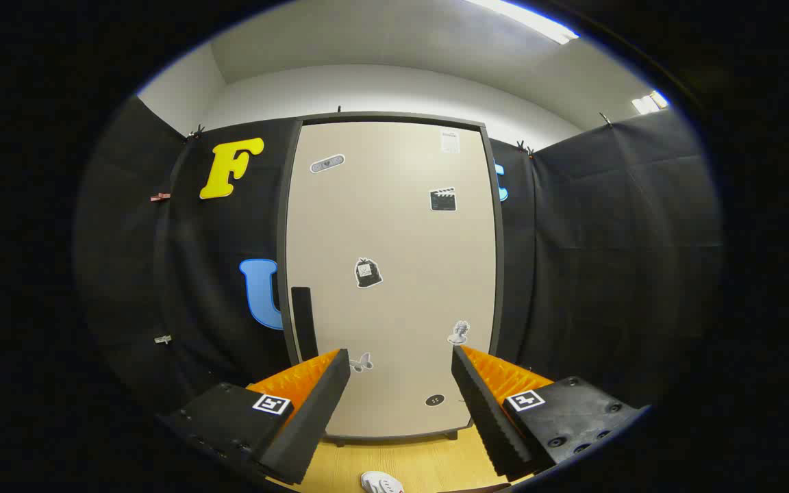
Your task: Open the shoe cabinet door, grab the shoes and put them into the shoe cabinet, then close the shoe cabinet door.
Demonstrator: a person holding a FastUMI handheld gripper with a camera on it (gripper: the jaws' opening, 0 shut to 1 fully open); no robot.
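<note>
A tall beige shoe cabinet (394,274) with a dark frame stands straight ahead against the black cloth wall. Its door is shut and carries several small stickers. A dark vertical handle (303,322) sits low on the door's left side, just beyond my left finger. My gripper (401,359) is open, its fingers spread wide with nothing between them, pointing at the lower part of the door. On the wooden floor close below the fingers lies a white shoe (381,483), only its tip visible.
Black cloth walls close in on both sides of the cabinet. The wooden floor (408,459) runs from the cabinet's base toward me. A white wall and ceiling light show above the booth.
</note>
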